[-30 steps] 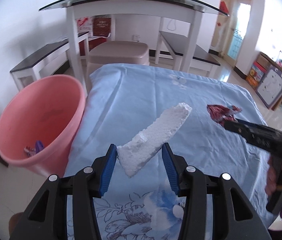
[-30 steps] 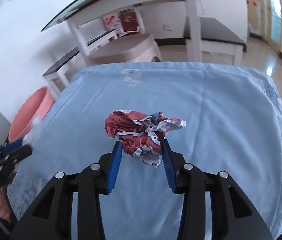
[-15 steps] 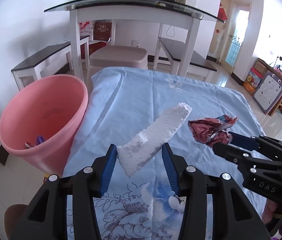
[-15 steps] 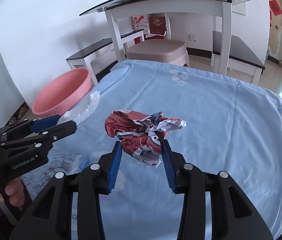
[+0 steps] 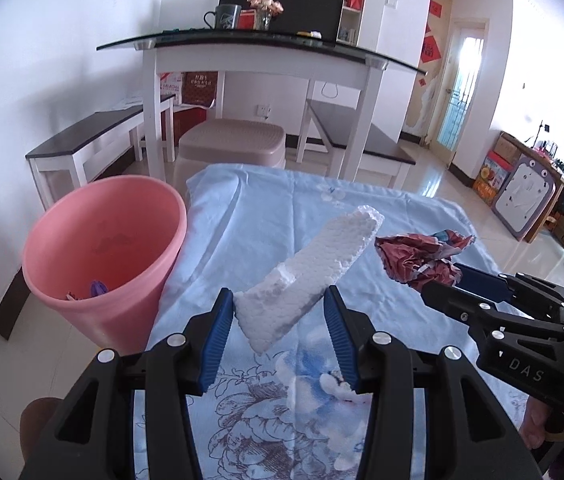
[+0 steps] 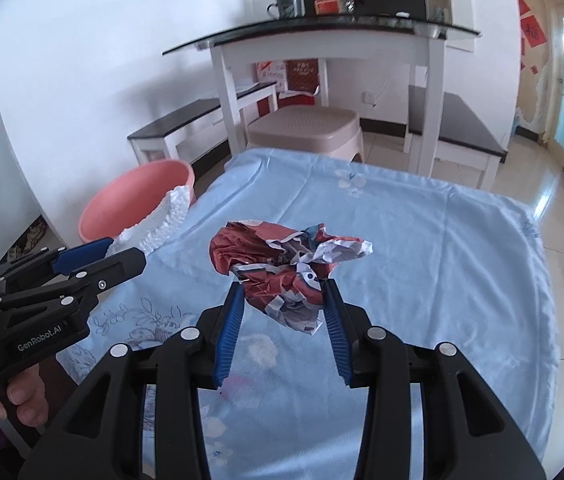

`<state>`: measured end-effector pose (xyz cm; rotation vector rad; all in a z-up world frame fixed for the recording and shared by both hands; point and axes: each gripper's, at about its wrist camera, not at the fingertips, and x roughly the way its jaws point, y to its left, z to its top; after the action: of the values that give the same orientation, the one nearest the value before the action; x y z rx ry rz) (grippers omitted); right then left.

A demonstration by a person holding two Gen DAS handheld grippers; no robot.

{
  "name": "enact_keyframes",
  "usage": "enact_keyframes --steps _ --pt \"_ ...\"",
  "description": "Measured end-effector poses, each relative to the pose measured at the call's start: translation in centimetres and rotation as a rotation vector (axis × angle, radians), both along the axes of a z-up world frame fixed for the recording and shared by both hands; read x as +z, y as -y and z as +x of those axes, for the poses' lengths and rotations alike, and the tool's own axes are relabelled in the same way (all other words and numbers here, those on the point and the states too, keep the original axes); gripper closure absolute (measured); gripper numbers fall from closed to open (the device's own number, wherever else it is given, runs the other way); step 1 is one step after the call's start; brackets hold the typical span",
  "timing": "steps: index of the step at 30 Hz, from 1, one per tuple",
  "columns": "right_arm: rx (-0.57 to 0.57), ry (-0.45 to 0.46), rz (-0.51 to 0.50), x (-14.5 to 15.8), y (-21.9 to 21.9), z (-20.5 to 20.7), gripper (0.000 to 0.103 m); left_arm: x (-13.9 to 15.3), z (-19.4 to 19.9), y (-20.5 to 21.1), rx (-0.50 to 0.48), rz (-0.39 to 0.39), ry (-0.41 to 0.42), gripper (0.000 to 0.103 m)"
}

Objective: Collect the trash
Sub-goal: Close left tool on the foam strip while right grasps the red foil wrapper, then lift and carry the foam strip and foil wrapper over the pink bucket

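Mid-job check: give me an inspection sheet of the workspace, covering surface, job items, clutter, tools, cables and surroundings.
Surface: blue floral cloth, nothing lying loose on it.
Job's things: white foam piece and crumpled red wrapper, both held above the cloth; pink bin left of the table, scraps inside.
Clutter: nothing seen.
Grippers: left tool shut on the foam; right tool shut on the wrapper.
Cables: white cord on the wall under the glass table.
Surroundings: glass-topped table, benches, beige stool.
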<state>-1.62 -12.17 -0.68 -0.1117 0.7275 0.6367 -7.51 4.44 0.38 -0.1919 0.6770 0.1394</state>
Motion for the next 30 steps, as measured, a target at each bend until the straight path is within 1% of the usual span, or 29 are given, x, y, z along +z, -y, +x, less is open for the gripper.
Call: enact_keyframes --steps 7,11,15,20,22,30 --pt "-0.066 0.037 0.02 1.8 1.7 -1.2 0.062 1.9 -0.6 1.5 -0.046 0.011 0.036 0.057" --pt "-0.099 0.055 0.026 2.4 2.9 -1.5 0.062 2.4 -0.4 2.8 -0.083 0.019 0.054 0.057" --pt "-0.121 0.072 0.025 2.8 3.7 -1.8 0.062 2.6 -0.7 3.3 -0.106 0.009 0.066 0.057" --pt "-0.124 0.071 0.027 2.8 3.1 -2.0 0.062 2.6 -1.9 3.4 -0.11 0.044 0.081 0.057" --pt "-0.114 0.06 0.032 2.6 2.7 -2.0 0.062 2.7 -2.3 3.1 -0.104 0.042 0.085 0.057" --pt "-0.097 0.079 0.018 2.9 1.3 -2.8 0.062 3.3 -3.0 1.9 -0.081 0.03 0.103 0.057"
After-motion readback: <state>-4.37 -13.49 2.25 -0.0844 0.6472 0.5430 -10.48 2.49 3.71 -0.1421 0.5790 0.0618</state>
